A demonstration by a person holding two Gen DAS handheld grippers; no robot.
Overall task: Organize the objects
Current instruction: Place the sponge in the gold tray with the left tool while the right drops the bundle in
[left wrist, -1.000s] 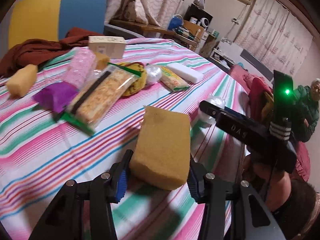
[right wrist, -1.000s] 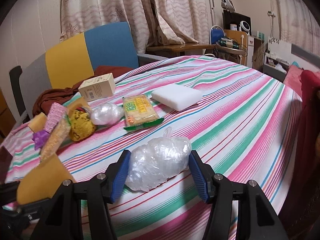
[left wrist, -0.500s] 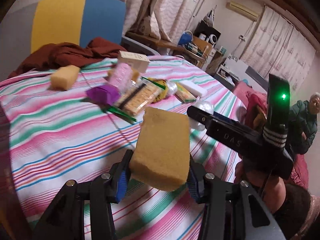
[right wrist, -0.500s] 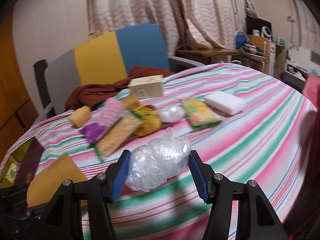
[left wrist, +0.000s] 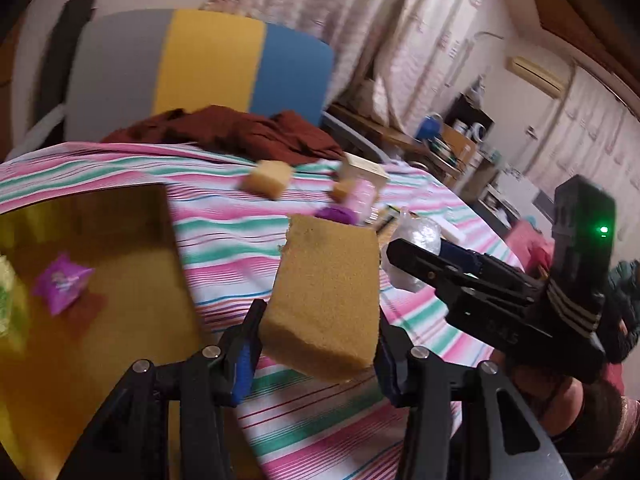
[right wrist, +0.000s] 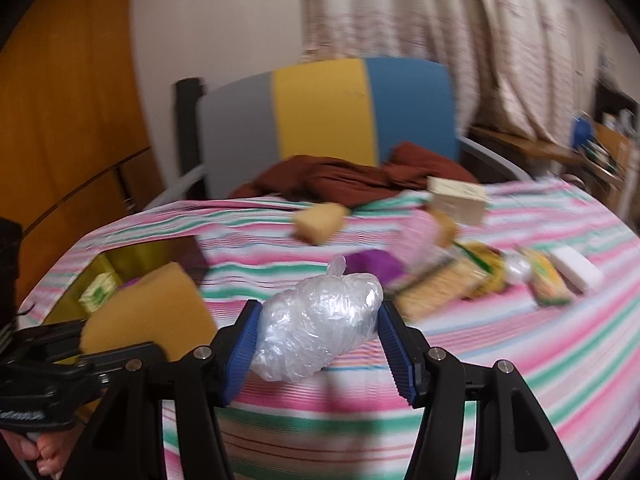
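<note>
Left wrist view: left gripper [left wrist: 318,344] pinched big tan foam sponge block [left wrist: 326,300], gold tray [left wrist: 120,280] at near left; right gripper [right wrist: 316,350] squeezed clear knotted plastic bag [right wrist: 316,328] w/ both pads.

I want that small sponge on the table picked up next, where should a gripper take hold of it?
Take the small sponge across its two short flat sides, coming from above. It lies flat on the striped tablecloth, apart from the other items, so both sides look free; blur hides finer detail.
</note>
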